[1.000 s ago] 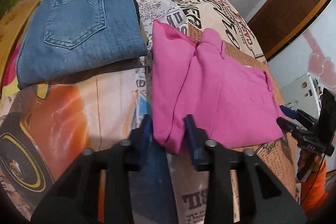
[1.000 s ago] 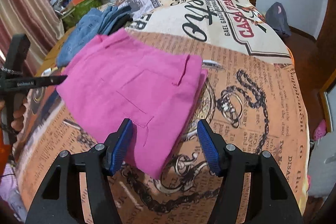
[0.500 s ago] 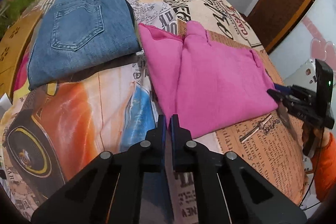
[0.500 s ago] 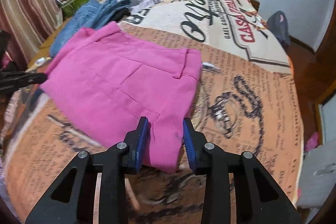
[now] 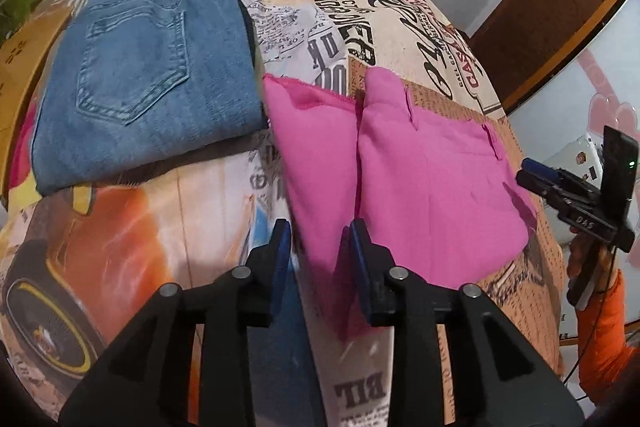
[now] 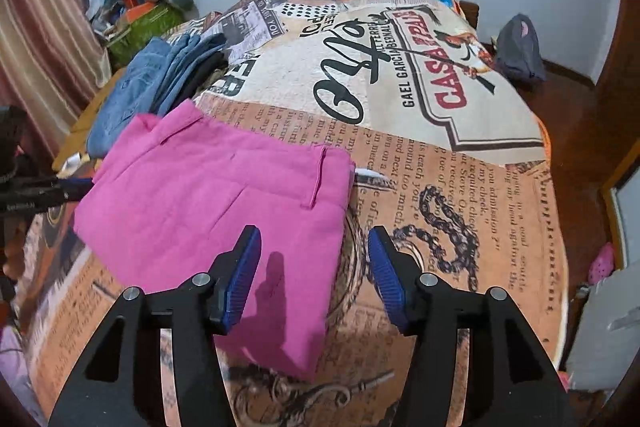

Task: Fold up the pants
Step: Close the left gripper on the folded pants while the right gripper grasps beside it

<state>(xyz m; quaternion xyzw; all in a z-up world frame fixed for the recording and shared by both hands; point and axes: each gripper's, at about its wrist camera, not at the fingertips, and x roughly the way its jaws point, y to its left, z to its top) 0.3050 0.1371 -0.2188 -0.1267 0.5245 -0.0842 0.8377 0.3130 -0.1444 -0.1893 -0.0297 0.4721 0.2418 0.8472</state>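
Between the blue pads of the left gripper (image 5: 316, 259), whose jaws are opening, lies the near corner of the folded pink pants (image 5: 404, 183), not pinched. The right gripper (image 6: 314, 277) also has its jaws opening, straddling the pants' opposite near edge without pressing it. The pants lie flat on the printed bedspread (image 6: 460, 187), just beside folded blue jeans (image 5: 148, 83).

The folded pants (image 5: 420, 187) lie on the bed (image 5: 160, 219), just right of the folded jeans (image 5: 148, 87). A clutter pile (image 6: 144, 11) sits beyond the bed's far left corner, a bag (image 6: 520, 47) on the floor far right.
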